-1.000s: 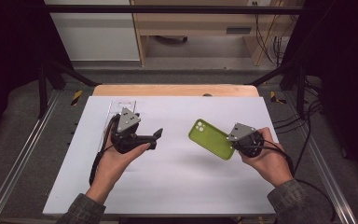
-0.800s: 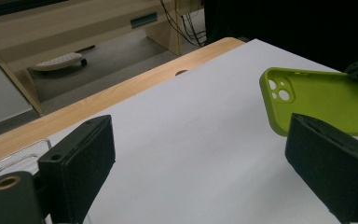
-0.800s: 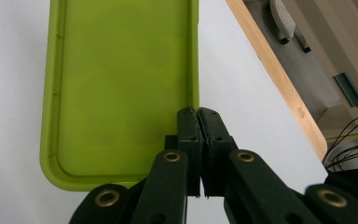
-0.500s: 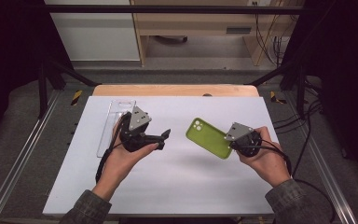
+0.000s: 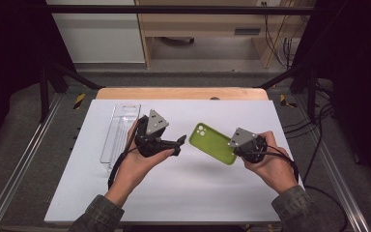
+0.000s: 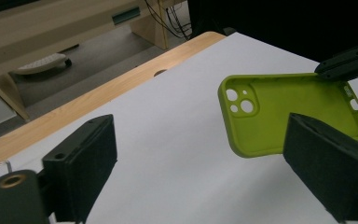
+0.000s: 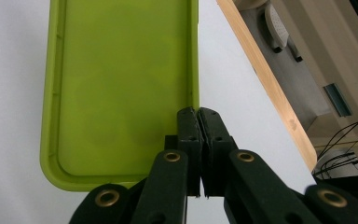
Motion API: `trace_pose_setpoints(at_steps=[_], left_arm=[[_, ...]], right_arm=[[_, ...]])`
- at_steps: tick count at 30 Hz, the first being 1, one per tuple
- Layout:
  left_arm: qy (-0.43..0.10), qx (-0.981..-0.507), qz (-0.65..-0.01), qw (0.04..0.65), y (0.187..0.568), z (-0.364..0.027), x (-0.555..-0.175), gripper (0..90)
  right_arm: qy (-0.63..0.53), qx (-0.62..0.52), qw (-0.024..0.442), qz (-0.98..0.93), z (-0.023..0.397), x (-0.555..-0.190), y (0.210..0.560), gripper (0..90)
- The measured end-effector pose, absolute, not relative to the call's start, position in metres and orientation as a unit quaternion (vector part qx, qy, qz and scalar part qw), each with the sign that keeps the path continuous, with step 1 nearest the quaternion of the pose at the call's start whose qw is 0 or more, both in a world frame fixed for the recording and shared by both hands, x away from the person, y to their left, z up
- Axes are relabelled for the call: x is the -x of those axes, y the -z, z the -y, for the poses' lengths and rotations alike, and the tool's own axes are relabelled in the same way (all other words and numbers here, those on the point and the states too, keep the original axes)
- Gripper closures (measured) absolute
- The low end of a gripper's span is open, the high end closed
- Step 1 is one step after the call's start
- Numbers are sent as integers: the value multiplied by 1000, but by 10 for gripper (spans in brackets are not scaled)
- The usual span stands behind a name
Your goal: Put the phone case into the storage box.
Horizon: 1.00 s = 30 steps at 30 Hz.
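Mid-table, right of centre: green phone case [image 5: 214, 142], lifted off the white sheet [image 5: 183, 193], open side up, camera cutouts at its far-left end. Your right gripper [image 5: 239, 150] has it by the long edge near the bottom corner; in the right gripper view the jaws are pressed together w/ the case's thin side wall [image 7: 195, 60] pinched between them. Rest of the case hangs free, no other support.

Your left gripper [image 5: 179, 143] sits just left of the case, pointed at it, jaws spread wide, nothing between them. In the left gripper view the case [image 6: 289, 114] shows beyond the gap, its lower-right part behind the right-hand pad [image 6: 328, 170]; can't tell if it's touching.

Open room: bare white sheet below & in front of the case, plenty toward your side. Behind your left hand [image 5: 137, 164], a clear plastic tray [image 5: 118, 133] lies lengthwise near the sheet's left edge, apart from the case.

Surface: white sheet over a wood tabletop [image 5: 183, 93], wood strip exposed along the far edge. Aluminium rails [image 5: 24, 164] flank both sides. Beyond: grey floor, wooden bench [image 5: 198, 26], cables [image 5: 314, 140] at right.
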<state>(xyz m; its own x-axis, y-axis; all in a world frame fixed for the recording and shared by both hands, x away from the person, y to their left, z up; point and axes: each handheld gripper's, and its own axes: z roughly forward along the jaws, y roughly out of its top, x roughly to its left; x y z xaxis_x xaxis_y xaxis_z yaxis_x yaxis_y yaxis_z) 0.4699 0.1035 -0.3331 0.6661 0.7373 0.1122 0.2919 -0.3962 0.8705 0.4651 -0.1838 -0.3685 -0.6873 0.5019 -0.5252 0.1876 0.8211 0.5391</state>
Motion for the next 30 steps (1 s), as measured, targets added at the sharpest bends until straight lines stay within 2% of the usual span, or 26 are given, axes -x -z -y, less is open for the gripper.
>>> trace_pose_setpoints(at_steps=[4,7,20,30], left_arm=[[-236,-804,-328,436,336,-97,-475,121],[-223,-809,-332,431,338,-90,-478,159],[-205,-838,-333,381,337,-62,-490,404],[-181,-843,-348,367,342,-59,-501,564]], right_arm=[[-230,-191,348,-889,182,-464,369,881],[-227,-187,352,-889,180,-463,369,881],[-223,-169,365,-888,175,-459,367,881],[-223,-161,370,-887,171,-457,365,880]])
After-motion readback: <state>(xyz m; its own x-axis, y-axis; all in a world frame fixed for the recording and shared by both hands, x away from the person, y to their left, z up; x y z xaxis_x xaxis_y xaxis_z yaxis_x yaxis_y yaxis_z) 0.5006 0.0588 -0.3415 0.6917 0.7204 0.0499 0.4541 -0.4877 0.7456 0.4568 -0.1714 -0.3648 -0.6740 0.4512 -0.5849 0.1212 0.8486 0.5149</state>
